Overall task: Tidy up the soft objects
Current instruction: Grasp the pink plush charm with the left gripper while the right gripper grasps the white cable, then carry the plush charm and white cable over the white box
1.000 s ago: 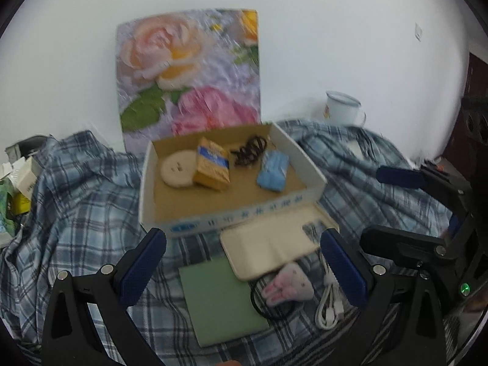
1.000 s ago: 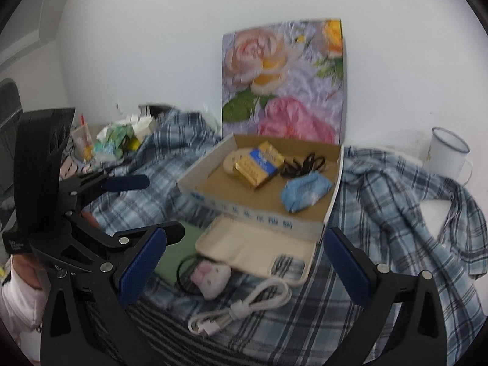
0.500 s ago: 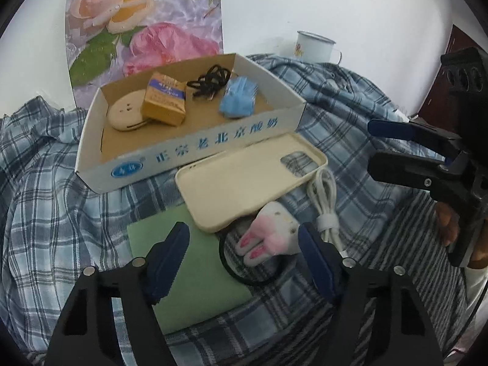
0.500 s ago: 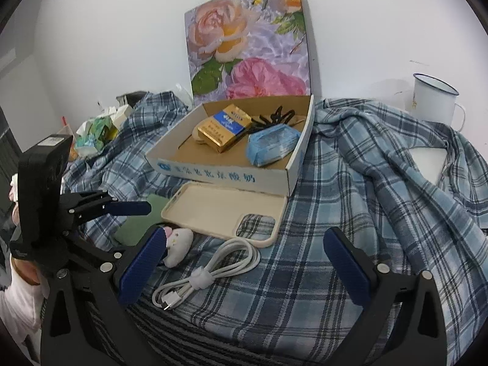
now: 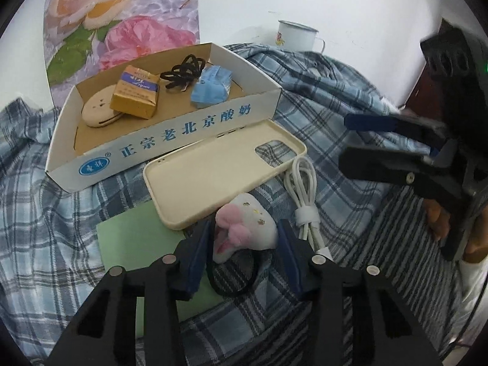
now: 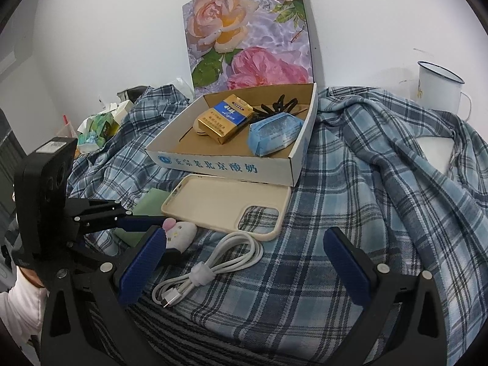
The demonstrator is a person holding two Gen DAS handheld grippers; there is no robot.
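A white wall [image 6: 106, 30] backed the scene, and a blue plaid cloth [image 6: 381, 183] was draped over the surface that carried everything. The landmark was a shallow white cardboard box [image 5: 183, 128] with blue Chinese lettering on its front wall; a floral panel [image 6: 247, 30] stood upright behind it against the wall. Inside the box lay a round beige compact [image 5: 97, 111], a gold cigarette pack [image 5: 135, 96] partly on top of it, a tangle of black hair ties [image 5: 183, 71] and a blue tissue packet [image 5: 212, 87]. Just in front of the box lay a cream phone case [image 5: 219, 167], inner side up, one long edge close to the box's front wall. In front of the case, on its right, lay a bundled white charging cable [image 5: 303, 195]; in front on its left lay a green sheet [image 5: 134, 238]. A white plush bunny with pink ears [image 5: 244, 231], fixed to a black hair loop [image 5: 231, 286], sat in front of the case between sheet and cable. The left claw [image 5: 244, 244] was closing around the bunny, its blue pads against the bunny's two sides. The right claw [image 6: 244, 262] hung apart over the cable, gripping nothing. A white enamel mug [image 6: 439, 88] stood well to the right of the box.
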